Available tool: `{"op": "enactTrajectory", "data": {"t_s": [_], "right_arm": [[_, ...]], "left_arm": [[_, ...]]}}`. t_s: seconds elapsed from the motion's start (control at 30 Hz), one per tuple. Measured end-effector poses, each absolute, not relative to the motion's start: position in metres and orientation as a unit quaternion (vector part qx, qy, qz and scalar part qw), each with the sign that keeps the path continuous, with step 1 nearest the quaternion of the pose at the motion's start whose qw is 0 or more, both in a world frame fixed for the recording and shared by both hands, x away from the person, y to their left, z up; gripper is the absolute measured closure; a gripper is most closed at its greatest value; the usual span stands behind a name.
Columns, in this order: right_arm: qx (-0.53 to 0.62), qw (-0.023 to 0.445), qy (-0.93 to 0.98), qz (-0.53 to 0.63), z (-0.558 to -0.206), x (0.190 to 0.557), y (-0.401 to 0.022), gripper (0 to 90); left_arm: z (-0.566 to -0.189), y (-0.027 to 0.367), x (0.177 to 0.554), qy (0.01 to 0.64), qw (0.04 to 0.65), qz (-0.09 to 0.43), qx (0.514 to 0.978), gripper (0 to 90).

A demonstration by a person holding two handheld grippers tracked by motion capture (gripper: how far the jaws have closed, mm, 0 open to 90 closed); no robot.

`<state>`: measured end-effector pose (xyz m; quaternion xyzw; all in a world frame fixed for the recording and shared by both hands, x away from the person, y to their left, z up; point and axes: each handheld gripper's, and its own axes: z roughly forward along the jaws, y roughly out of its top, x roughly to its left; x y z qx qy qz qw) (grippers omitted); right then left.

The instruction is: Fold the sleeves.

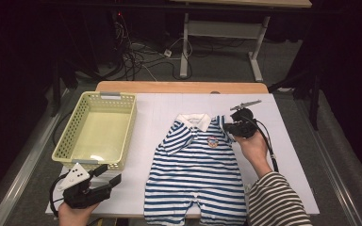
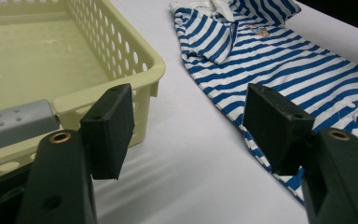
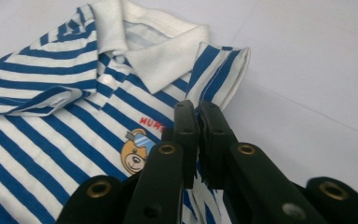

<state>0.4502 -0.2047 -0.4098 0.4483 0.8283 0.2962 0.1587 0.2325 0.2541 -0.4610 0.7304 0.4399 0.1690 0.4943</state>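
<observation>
High view: yellow basket (image 1: 122, 101) holds nothing; romper (image 1: 195, 165) lies beside it.

There is one striped romper (image 1: 195, 172) with one white collar (image 3: 154, 51), two short sleeves and one bear badge (image 3: 136, 151) on its chest. One pale yellow basket (image 1: 122, 125) stands on the one counter (image 1: 283, 141), which carries one white sheet. Two tools are counted, a left tool (image 1: 111, 175) and a right tool (image 1: 229, 127), each with two black jaws and one trailing cable.
</observation>
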Motion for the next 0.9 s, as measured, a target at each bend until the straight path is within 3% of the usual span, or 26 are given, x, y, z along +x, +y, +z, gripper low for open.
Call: {"op": "enactTrajectory", "data": {"t_s": [0.9], "right_arm": [[0.426, 0.130, 0.849, 0.283, -0.431, 0.450, -0.176, 86.9]], "left_arm": [[-0.461, 0.255, 0.232, 0.440, 0.496, 0.169, 0.729, 33.0]]}}
